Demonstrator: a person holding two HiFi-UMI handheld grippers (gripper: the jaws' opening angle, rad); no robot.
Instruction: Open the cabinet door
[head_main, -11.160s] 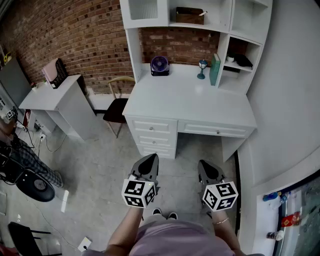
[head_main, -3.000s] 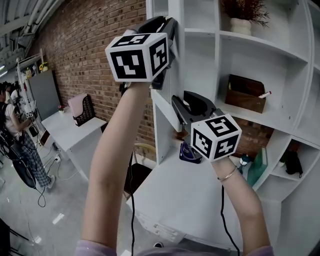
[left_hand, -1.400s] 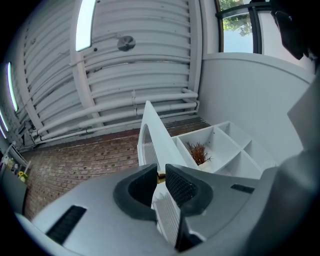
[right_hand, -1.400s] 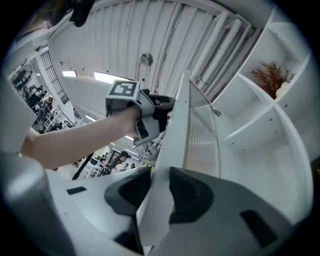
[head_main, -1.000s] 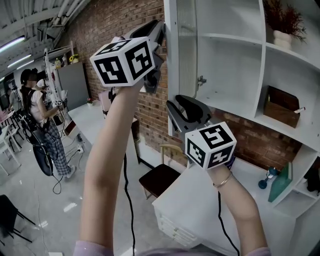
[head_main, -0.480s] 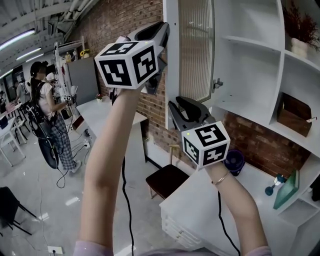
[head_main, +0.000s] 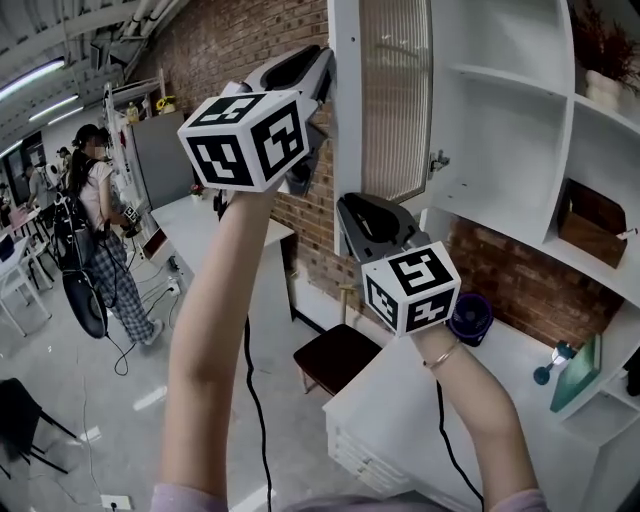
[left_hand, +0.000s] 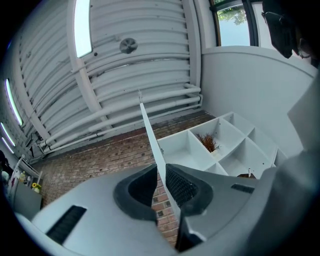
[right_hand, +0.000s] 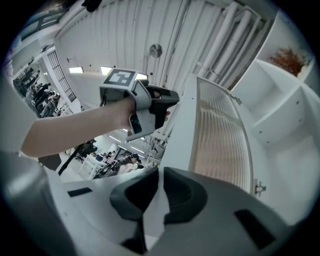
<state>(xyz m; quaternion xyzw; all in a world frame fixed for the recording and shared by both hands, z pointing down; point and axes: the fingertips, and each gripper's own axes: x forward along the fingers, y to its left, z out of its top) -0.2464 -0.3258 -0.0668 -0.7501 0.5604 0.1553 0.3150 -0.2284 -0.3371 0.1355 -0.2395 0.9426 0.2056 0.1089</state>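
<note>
The white cabinet door (head_main: 346, 130) with its ribbed glass panel (head_main: 396, 100) stands swung out from the upper shelf unit. My left gripper (head_main: 326, 72) is raised high on the door's outer edge. The thin edge (left_hand: 150, 132) runs between its jaws (left_hand: 160, 182), which touch it on both sides and are opening. Lower down, my right gripper (head_main: 350, 212) sits at the door's bottom corner. Its jaws (right_hand: 155, 192) are closing on the white frame (right_hand: 182, 135). The left gripper (right_hand: 167, 100) also shows in the right gripper view, against the door edge.
Behind the door are open white shelves (head_main: 500, 80) with a wooden box (head_main: 590, 225) and a dried plant (head_main: 603, 35). Below lie a white desk (head_main: 400, 400), a small fan (head_main: 468, 318) and a chair (head_main: 335, 358). A person (head_main: 95, 230) stands far left by a brick wall (head_main: 240, 40).
The door has swung a little further out, showing more of the glass panel. Both grippers moved with it, and the right gripper's jaws have drawn together on the door's lower frame.
</note>
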